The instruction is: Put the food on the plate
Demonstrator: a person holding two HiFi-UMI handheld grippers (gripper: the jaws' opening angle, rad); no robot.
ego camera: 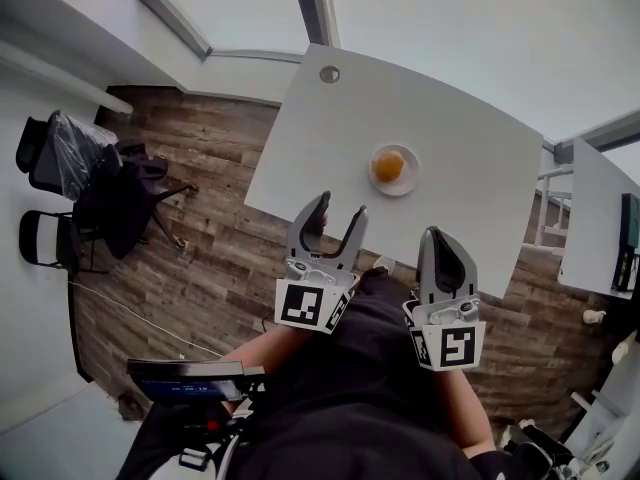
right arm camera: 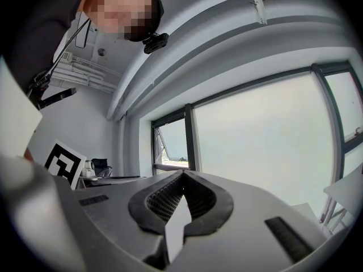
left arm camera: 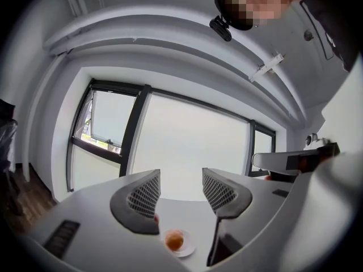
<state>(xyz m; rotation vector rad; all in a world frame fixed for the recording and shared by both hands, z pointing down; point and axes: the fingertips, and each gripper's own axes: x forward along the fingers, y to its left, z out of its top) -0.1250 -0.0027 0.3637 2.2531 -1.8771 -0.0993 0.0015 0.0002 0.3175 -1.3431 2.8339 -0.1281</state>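
Orange-brown round food [ego camera: 389, 166] sits in the middle of the small white plate [ego camera: 408, 182], which stands on the white desk [ego camera: 460, 108] in front of you. Your left claw [ego camera: 340, 206] is open: its jaws stand apart with nothing between them. In the head view its tips lie over the desk's near edge, short of the plate. In the left gripper view, the plate and food show low between the two ribbed pads [left arm camera: 143, 195], well beyond them. Your right claw [ego camera: 438, 234] is just beside the left one, also at the near edge. Its jaws are pressed together and grip nothing. Neither claw touches the plate. On your left, a black chair [ego camera: 55, 153] draped with dark clothing stands on the wood-plank floor [ego camera: 200, 238].
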